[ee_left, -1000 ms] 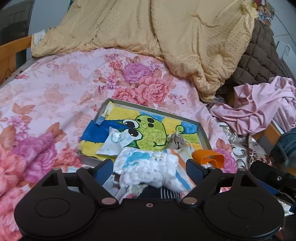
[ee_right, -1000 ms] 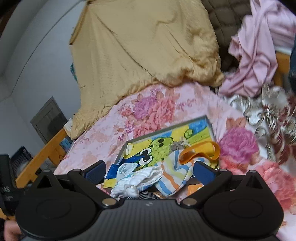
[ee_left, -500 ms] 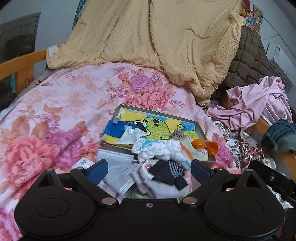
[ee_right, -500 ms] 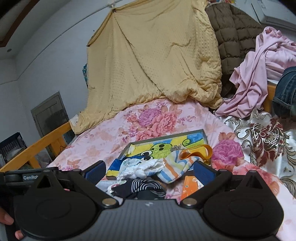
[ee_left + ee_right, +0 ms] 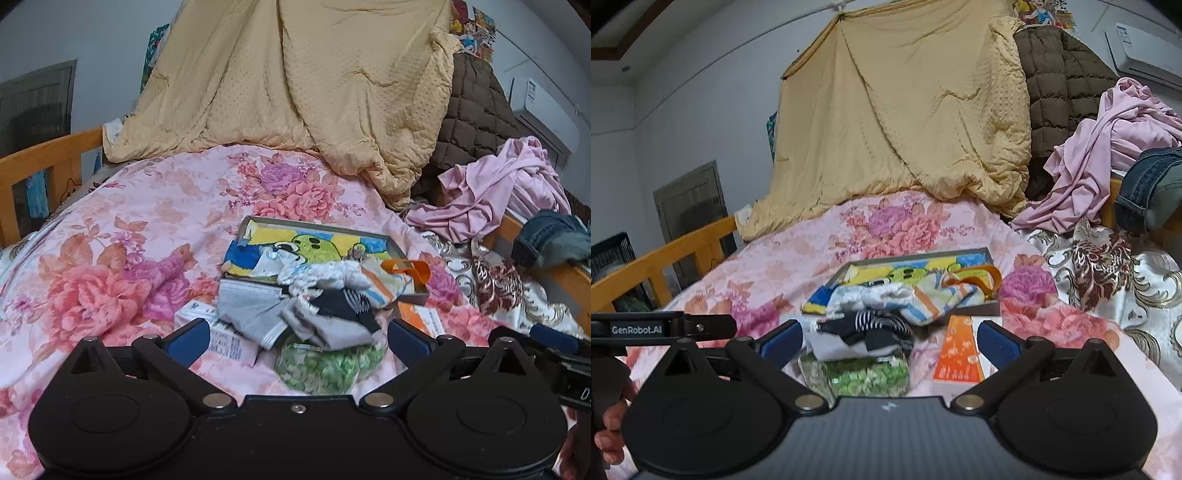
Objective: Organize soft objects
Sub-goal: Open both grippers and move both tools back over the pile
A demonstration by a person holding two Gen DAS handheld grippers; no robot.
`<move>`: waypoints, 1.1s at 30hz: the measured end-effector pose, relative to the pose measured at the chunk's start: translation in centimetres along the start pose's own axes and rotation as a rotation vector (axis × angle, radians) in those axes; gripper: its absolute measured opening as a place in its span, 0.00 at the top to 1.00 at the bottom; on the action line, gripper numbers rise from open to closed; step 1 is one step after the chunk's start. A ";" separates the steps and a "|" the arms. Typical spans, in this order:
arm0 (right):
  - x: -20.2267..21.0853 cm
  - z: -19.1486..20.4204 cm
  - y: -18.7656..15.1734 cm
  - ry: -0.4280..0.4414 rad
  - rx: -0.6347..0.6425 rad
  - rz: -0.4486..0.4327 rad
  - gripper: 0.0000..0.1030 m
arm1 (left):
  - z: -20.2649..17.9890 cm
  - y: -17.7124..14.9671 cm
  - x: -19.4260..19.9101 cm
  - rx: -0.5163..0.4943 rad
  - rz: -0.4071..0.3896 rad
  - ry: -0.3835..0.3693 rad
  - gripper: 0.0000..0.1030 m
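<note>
A shallow grey tray (image 5: 391, 246) with a cartoon picture lies on the floral bed. Soft items are heaped on its near edge: a white cloth (image 5: 314, 272), a striped cloth with an orange strap (image 5: 384, 282), dark striped socks (image 5: 347, 306) and a grey garment (image 5: 247, 310). A clear bag of green pieces (image 5: 325, 365) lies nearest. My left gripper (image 5: 297, 338) is open and empty, just short of the heap. My right gripper (image 5: 889, 336) is open and empty too, with the socks (image 5: 871, 326) and the bag (image 5: 864, 373) between its fingers' line of sight.
An orange box (image 5: 960, 350) and a white carton (image 5: 221, 336) lie beside the heap. A yellow quilt (image 5: 314, 92), a brown jacket (image 5: 476, 122), pink clothes (image 5: 498, 192) and jeans (image 5: 550, 240) pile up at the back and right. A wooden bed rail (image 5: 40, 166) runs on the left.
Both grippers have drawn back and up from the heap. More of the bed, the grey garment, the socks and the green bag have come into view. Both stay open.
</note>
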State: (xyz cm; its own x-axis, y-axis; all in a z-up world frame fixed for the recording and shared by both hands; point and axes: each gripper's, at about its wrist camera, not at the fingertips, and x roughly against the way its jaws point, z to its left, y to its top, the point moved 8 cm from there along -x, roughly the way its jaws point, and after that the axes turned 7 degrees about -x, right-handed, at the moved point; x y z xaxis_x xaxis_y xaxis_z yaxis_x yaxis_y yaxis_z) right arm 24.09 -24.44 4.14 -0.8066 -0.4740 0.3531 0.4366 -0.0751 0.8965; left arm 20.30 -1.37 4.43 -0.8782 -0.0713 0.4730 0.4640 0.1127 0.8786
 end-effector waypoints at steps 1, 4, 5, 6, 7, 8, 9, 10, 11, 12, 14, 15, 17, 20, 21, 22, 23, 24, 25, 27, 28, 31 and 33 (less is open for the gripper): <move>0.1 -0.1 -0.4 -0.010 0.007 0.006 0.00 | 0.0 -0.5 0.2 -0.007 -0.002 0.004 0.01; 0.0 -0.3 -1.6 -0.044 0.037 0.031 0.00 | 0.1 -2.1 0.5 -0.040 0.010 0.021 0.01; 0.0 -0.2 -1.9 -0.048 0.041 0.036 0.00 | 0.0 -2.6 0.4 -0.049 0.016 0.027 0.01; -0.1 -0.2 -2.2 -0.048 0.042 0.043 0.00 | 0.1 -3.2 0.3 -0.057 0.024 0.031 0.01; -0.2 -0.2 -2.4 -0.046 0.042 0.049 0.00 | 0.1 -3.7 0.3 -0.063 0.032 0.033 0.01; -0.3 -0.3 -2.5 -0.046 0.042 0.055 0.00 | 0.1 -4.1 0.2 -0.067 0.039 0.034 0.01; -0.4 -0.3 -2.7 -0.049 0.042 0.060 0.00 | 0.1 -4.6 0.1 -0.073 0.047 0.035 0.01; -0.6 -0.3 -2.9 -0.053 0.044 0.065 0.00 | 0.1 -5.0 0.0 -0.079 0.054 0.036 0.01; -0.7 -0.4 -3.0 -0.055 0.046 0.070 0.00 | 0.1 -5.4 -0.1 -0.085 0.061 0.037 0.01; -0.8 -0.4 -3.2 -0.057 0.048 0.075 0.00 | 0.1 -5.7 -0.2 -0.091 0.067 0.037 0.01; -1.2 -0.5 -3.5 -0.059 0.044 0.088 0.00 | 0.1 -6.3 -0.4 -0.105 0.074 0.037 0.01; -1.4 -0.6 -3.6 -0.061 0.039 0.095 0.00 | 0.1 -6.5 -0.4 -0.111 0.075 0.039 0.01; -1.8 -0.8 -4.0 -0.067 0.032 0.113 0.00 | 0.3 -6.9 -0.6 -0.118 0.078 0.045 0.01; -2.3 -0.9 -4.5 -0.060 0.018 0.138 0.00 | 0.4 -7.3 -1.0 -0.124 0.089 0.050 0.01; -2.5 -0.9 -4.7 -0.052 0.014 0.143 0.00 | 0.5 -7.4 -1.2 -0.132 0.092 0.053 0.01; -2.8 -0.9 -5.0 -0.049 0.013 0.156 0.00 | 0.5 -7.5 -1.4 -0.145 0.094 0.055 0.01; -3.0 -0.8 -5.2 -0.051 0.016 0.166 0.00 | 0.6 -7.5 -1.6 -0.161 0.097 0.056 0.01; -3.3 -0.7 -5.5 -0.053 0.026 0.173 0.00 | 0.6 -7.5 -1.9 -0.178 0.100 0.059 0.01; -3.5 -0.6 -5.7 -0.058 0.045 0.178 0.00 | 0.8 -7.6 -2.1 -0.194 0.104 0.064 0.01; -3.9 -0.1 -6.1 -0.071 0.078 0.181 0.00 | 1.0 -7.5 -2.6 -0.219 0.104 0.071 0.01; -4.0 0.1 -6.2 -0.072 0.090 0.180 0.00 | 1.2 -7.5 -2.8 -0.227 0.104 0.070 0.01; -4.3 0.7 -6.4 -0.053 0.100 0.173 0.00 | 1.6 -7.5 -3.4 -0.243 0.107 0.064 0.01; -4.6 1.0 -6.4 -0.035 0.099 0.164 0.00 | 2.0 -7.4 -3.8 -0.246 0.108 0.059 0.01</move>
State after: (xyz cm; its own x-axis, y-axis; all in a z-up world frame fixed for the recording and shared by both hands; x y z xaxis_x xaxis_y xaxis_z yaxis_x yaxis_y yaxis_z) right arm 24.56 -20.92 -2.97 -0.7421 -0.4415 0.5043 0.5236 0.0879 0.8474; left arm 19.99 0.04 -4.00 -0.8174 -0.1304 0.5611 0.5749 -0.1212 0.8092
